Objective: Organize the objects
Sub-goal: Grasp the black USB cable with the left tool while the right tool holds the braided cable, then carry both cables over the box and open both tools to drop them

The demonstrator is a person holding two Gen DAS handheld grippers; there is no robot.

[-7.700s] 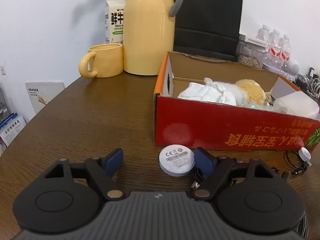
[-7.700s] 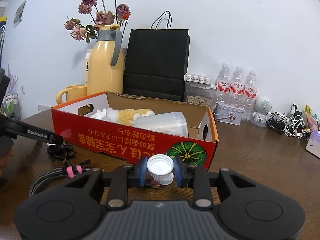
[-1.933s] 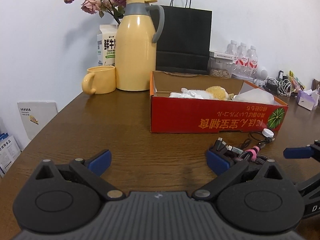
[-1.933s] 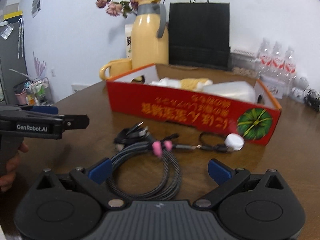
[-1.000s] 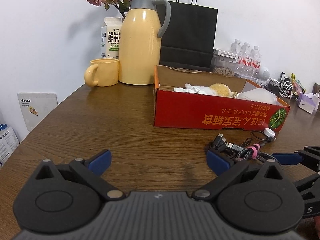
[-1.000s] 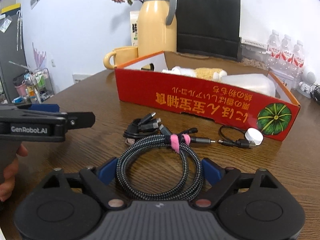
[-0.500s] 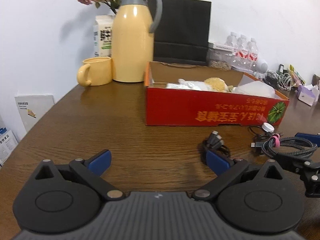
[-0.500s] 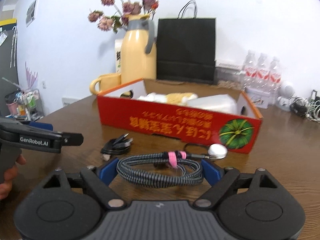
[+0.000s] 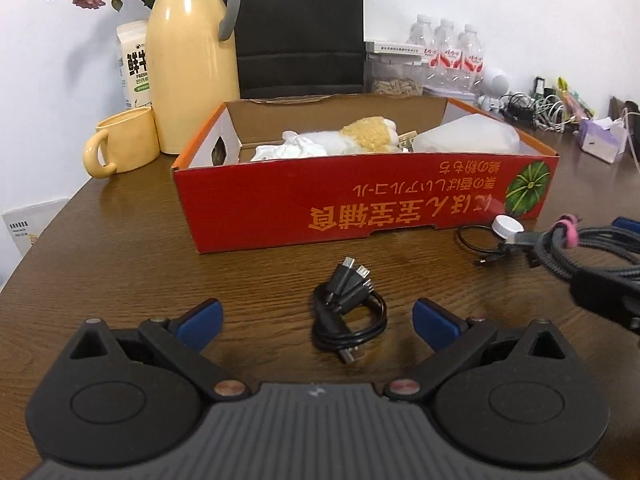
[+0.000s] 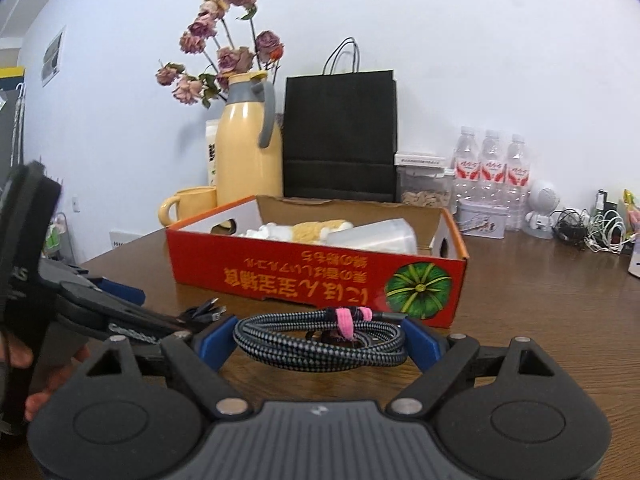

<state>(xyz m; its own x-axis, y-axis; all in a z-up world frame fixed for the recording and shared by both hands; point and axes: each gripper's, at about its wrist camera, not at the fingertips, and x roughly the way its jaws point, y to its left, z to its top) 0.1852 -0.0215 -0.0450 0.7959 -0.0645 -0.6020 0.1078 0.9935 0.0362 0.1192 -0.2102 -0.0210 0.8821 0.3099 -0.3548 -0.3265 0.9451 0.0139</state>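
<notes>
Braided cable [image 10: 320, 342], coiled, clamped between the right gripper's [image 10: 319, 344] fingers, off the bench [image 9: 120, 264] before the red box [image 9: 360, 200]. One black cable [image 9: 347, 314] lies on open bench between the left gripper's [image 9: 318, 318] spread fingers. Three bottles [image 10: 494, 168] line the far edge.

Office, wooden table [image 9: 120, 264], bottled water [image 10: 494, 172], chargers [image 10: 580, 228]

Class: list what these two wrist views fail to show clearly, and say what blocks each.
- Red box floor: both views, hidden by its front wall.
- Braided cable far end: left view, cut by right edge.
- Milk carton: mostly behind yellow jug.
- Bottle labels: too small.
</notes>
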